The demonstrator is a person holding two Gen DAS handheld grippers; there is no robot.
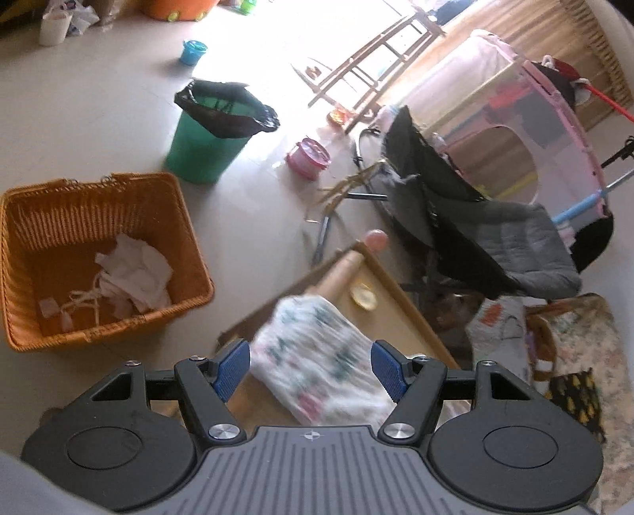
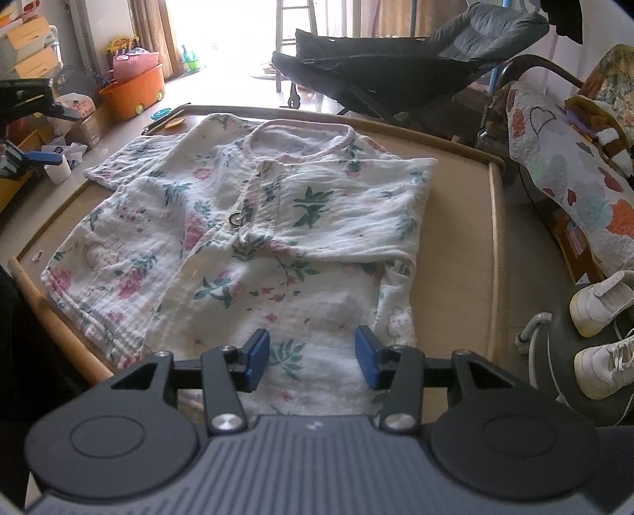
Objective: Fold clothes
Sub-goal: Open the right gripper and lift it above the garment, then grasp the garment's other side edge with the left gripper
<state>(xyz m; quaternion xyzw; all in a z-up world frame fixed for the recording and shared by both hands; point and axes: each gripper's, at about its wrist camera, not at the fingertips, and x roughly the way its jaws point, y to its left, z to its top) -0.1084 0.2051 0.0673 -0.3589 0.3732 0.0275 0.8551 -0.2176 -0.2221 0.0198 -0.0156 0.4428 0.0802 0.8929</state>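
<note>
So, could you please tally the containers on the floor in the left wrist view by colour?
Orange wicker basket: 1
Green bin with a black liner: 1
Blue cup: 1
Pink tub: 1
White bucket: 1
Total: 5

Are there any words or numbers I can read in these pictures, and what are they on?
No words or numbers can be read.
Small white mark on the left gripper body: a symbol only, not letters.
Orange sticker on the box by the quilt: too small and blurred to read.
Floral shirt: flower and leaf print only, no text.
</note>
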